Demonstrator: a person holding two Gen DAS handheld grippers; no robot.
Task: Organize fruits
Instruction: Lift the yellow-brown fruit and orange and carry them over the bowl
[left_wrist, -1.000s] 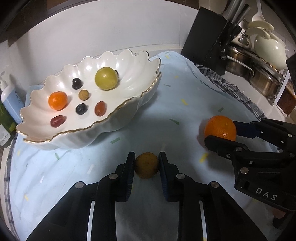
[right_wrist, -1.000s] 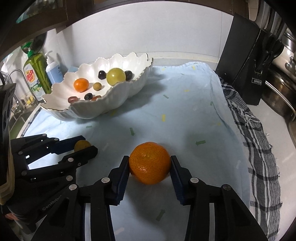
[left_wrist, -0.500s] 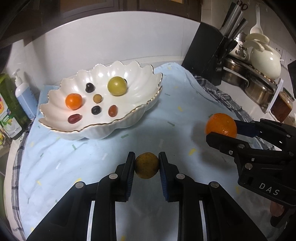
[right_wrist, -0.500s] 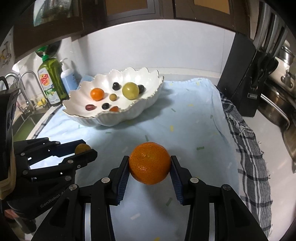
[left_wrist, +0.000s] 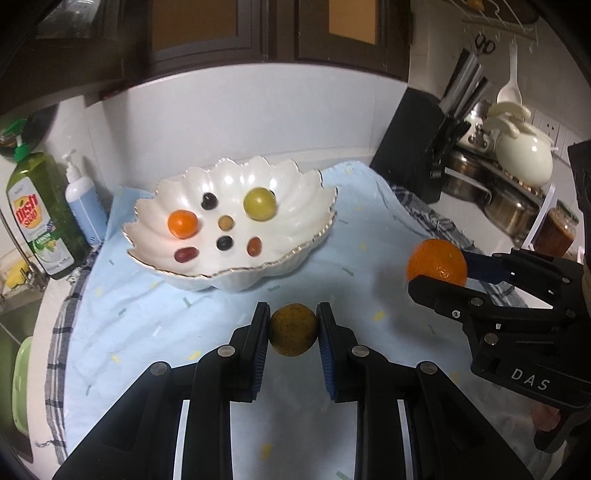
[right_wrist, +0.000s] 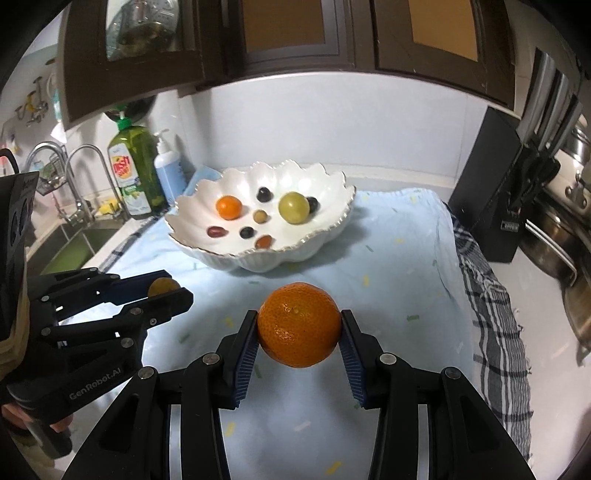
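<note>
Counter: pale blue cloth (left_wrist: 155, 325) now lies further below both grippers than a second ago.
Bowl (left_wrist: 295, 266): ahead of the fingertips, holding several small fruits.
Right gripper (right_wrist: 298, 325): clamped on the orange (right_wrist: 298, 325), lifted clear.
Left gripper (left_wrist: 293, 328): clamped on the yellow-brown fruit (left_wrist: 293, 328), also raised.
Meaning: both look ready to carry bowlward.
</note>
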